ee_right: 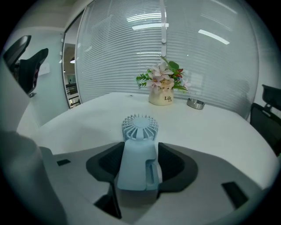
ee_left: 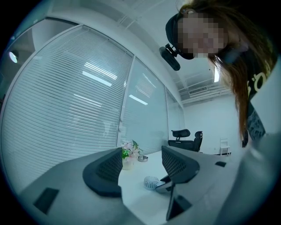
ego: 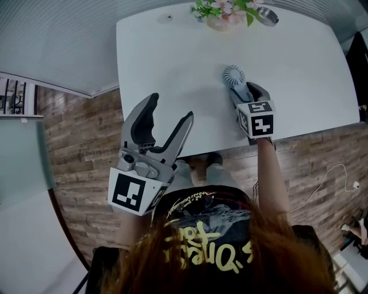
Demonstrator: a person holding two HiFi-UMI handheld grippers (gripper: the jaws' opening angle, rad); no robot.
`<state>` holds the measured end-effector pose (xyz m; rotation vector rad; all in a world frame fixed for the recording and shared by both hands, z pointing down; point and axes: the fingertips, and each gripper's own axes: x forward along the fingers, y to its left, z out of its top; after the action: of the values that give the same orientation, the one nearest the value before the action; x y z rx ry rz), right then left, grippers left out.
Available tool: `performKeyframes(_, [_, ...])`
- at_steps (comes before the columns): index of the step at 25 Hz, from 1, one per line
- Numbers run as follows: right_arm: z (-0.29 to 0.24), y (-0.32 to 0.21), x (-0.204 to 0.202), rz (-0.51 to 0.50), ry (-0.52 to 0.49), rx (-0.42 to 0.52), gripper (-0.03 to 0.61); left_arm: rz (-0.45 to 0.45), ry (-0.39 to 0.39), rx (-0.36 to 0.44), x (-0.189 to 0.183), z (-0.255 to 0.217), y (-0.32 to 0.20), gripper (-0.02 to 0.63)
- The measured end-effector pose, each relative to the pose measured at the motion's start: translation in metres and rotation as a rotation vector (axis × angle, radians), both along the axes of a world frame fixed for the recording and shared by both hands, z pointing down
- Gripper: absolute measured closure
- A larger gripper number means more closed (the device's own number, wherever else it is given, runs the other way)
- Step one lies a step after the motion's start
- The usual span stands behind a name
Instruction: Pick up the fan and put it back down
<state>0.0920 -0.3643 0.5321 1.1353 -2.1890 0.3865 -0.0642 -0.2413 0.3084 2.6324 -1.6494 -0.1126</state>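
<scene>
A pale blue hand-held fan lies on the white table, its round grille head pointing away from me. My right gripper tilts down over it, and both dark pads press against the sides of the fan's handle. The fan's head looks to rest on the tabletop. My left gripper hangs level in the air off the table's near left edge, jaws wide apart and nothing between them. In the left gripper view the fan shows far off beyond the open left gripper.
A vase of pink flowers and a small metal bowl stand at the table's far edge. Slatted blinds line the wall behind. Black office chairs stand beyond the table. A white cable lies on the wood floor at right.
</scene>
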Motion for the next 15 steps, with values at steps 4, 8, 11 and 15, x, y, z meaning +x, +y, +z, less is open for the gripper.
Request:
performKeyframes(4, [-0.006,0.002,-0.002,0.025,-0.006,0.033,0.324,0.001,-0.004,0.009,0.000,-0.003,0.001,0.344])
performKeyframes(8, [-0.026,0.007,-0.003,0.032,-0.049,0.084,0.319,0.007,-0.005,0.024,0.003,-0.009,0.000,0.344])
performKeyframes(11, [-0.044,0.010,-0.004,0.035,-0.082,0.120,0.319,0.018,-0.009,0.029,0.008,-0.011,-0.002,0.344])
performKeyframes(15, [-0.077,0.018,-0.008,0.036,-0.118,0.192,0.319,0.035,-0.009,0.048,0.011,-0.018,-0.004,0.344])
